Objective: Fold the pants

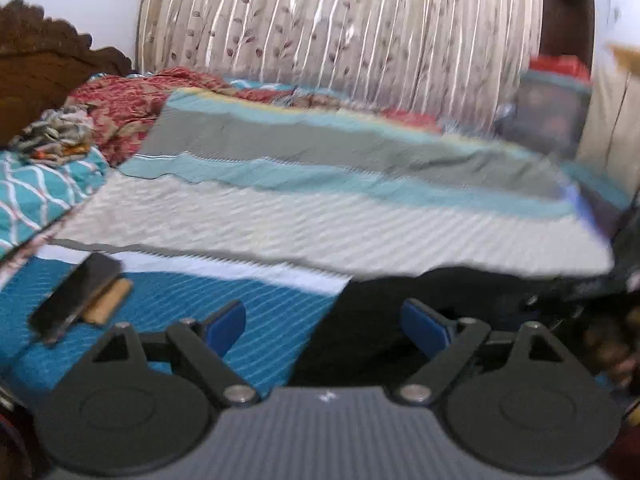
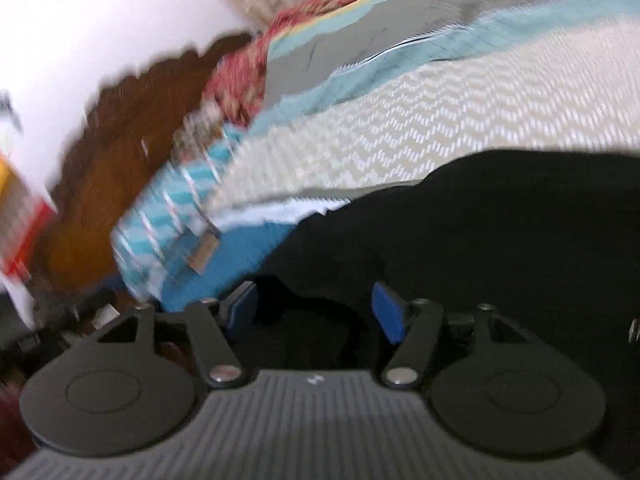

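Black pants [image 1: 400,312] lie on the striped bed [image 1: 320,224], lower right of the left wrist frame. The left hand-held gripper [image 1: 324,322] and right hand-held gripper [image 2: 316,308] hover spread, pinching nothing; clean folding likely requires gripping matching edges first.
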Demonstrator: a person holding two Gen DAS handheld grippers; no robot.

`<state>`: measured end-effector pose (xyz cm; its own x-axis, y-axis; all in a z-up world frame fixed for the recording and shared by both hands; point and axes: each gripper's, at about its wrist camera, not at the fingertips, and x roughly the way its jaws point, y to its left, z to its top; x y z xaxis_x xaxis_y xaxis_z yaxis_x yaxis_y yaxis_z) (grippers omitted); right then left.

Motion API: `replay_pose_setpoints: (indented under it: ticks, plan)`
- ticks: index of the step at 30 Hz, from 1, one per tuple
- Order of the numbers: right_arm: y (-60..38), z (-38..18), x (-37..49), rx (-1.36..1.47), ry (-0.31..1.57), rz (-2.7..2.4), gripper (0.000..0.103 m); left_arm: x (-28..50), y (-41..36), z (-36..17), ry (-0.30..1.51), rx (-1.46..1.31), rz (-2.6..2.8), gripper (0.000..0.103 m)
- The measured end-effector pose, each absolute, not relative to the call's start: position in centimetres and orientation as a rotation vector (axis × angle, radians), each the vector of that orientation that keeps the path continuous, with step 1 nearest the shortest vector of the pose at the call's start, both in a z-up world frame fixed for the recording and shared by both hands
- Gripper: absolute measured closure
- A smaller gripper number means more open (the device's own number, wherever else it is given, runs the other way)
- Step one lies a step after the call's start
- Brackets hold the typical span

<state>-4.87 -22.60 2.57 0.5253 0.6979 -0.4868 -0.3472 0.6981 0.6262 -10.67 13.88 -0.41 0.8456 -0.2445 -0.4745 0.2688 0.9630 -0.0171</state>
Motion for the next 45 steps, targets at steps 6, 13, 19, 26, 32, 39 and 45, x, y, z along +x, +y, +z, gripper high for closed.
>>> replay_pose_setpoints:
  ticks: [6,13,19,26,32,39,45]
  plan:
    - [-15.7,1.5,-2.6,0.059,0.805,0.727,0.037,-7.1,11.5,-5.6,0.582,0.149,-0.353,0.028]
    - [-20.2,3.4,3.8,0.49,0.657,0.464,0.095,-9.3,11.9,-1.4,0.472,-0.036,-0.581,0.045]
    - [-29.0,1.2,3.9,0.561,0.715,0.132,0.07,-8.5,12.7,-0.8,0.398,-0.127,-0.57,0.026]
    - [-33.5,0.3,-2.3,0.707,0.695,0.181,0.045,-5.5,8.9,-4.1,0.567,-0.142,-0.589,0.035]
    - [-30.8,-2.3,-1.7,0.788,0.839,0.287,0.037,-4.9,4.5,-5.5,0.633,-0.037,-0.615,0.035]
    - [-29.7,2.9,-5.3,0.506,0.733,0.254,0.095,-3.4,1.2,-3.4,0.591,0.037,-0.641,0.044]
    - [-30.7,-1.8,-6.7,0.53,0.977,0.249,0.082,-1.3,-5.2,-10.5,0.76,0.274,-0.641,0.04]
